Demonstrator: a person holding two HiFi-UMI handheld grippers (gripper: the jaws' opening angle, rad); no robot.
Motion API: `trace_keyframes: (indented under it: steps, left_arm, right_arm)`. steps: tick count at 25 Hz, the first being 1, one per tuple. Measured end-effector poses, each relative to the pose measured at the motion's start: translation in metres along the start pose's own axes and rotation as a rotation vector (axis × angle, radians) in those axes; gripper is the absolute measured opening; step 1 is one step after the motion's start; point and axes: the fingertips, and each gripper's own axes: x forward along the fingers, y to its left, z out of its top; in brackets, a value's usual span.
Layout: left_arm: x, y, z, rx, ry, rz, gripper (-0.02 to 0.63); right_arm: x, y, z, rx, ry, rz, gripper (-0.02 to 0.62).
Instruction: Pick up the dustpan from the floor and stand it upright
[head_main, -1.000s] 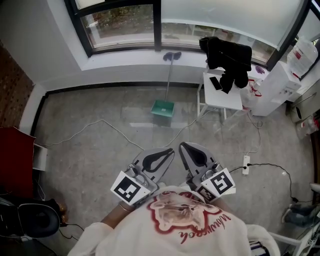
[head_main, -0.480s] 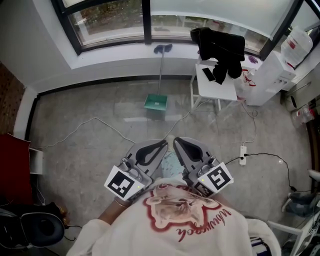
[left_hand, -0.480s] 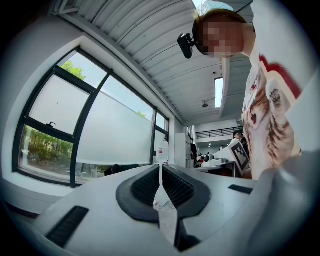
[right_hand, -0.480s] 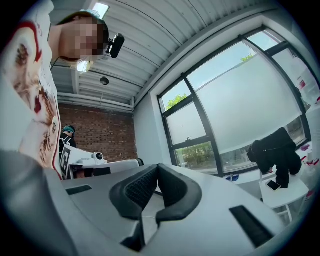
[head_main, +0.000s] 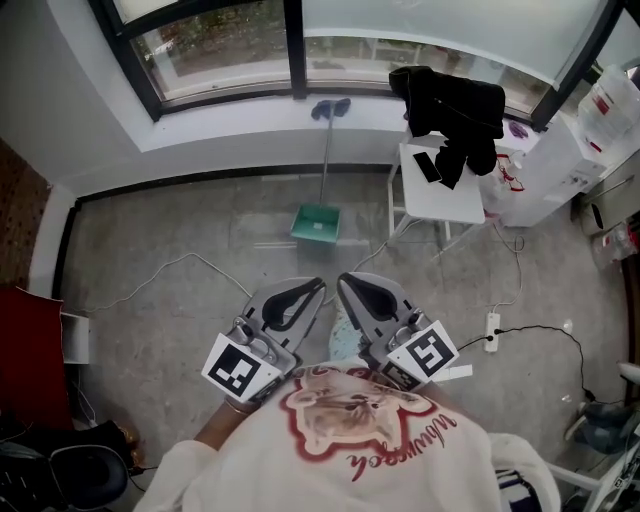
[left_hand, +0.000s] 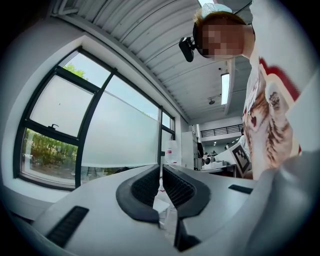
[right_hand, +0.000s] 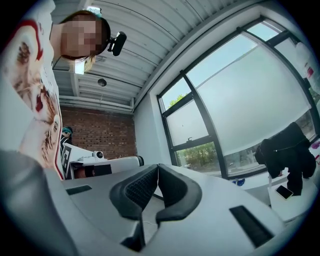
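Note:
The green dustpan (head_main: 316, 224) rests on the grey floor below the window. Its long thin handle (head_main: 326, 160) runs up to a blue-purple grip at the sill. Both grippers are held side by side in front of the person's chest, well short of the dustpan. My left gripper (head_main: 316, 286) is shut and empty; in its own view the jaws (left_hand: 160, 167) meet at the tips. My right gripper (head_main: 346, 282) is also shut with nothing in it, its jaws (right_hand: 157, 165) pressed together. Neither gripper view shows the dustpan's pan.
A small white table (head_main: 455, 205) with a black garment (head_main: 450, 110) and a phone (head_main: 428, 168) stands right of the dustpan. A white cable (head_main: 190, 262) crosses the floor at left, a power strip (head_main: 490, 325) lies at right. A white cabinet (head_main: 560, 175) stands far right.
Both grippers have shifted a little forward and left with the person, nearer the dustpan. They stay shut and side by side. The dustpan has not moved.

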Motion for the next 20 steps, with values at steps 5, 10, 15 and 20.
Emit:
trace_keyframes:
  steps: [5,10,15,20]
  left_arm:
    - [0.071,0.063,-0.007,-0.009,0.002,0.003,0.035]
    - [0.145,0.130,-0.007,-0.034,0.004,0.019,0.035]
    - [0.209,0.185,0.004,-0.016,-0.021,0.037,0.035]
    - [0.243,0.218,-0.001,0.014,-0.013,0.056,0.035]
  right_arm:
    - [0.043,-0.089,0.013,0.003,-0.004,-0.036,0.025]
    - [0.086,-0.176,0.026,0.014,0.023,-0.045,0.025]
    - [0.131,-0.243,0.041,0.017,0.021,-0.018,0.025]
    - [0.155,-0.282,0.042,0.016,0.032,0.017,0.025]
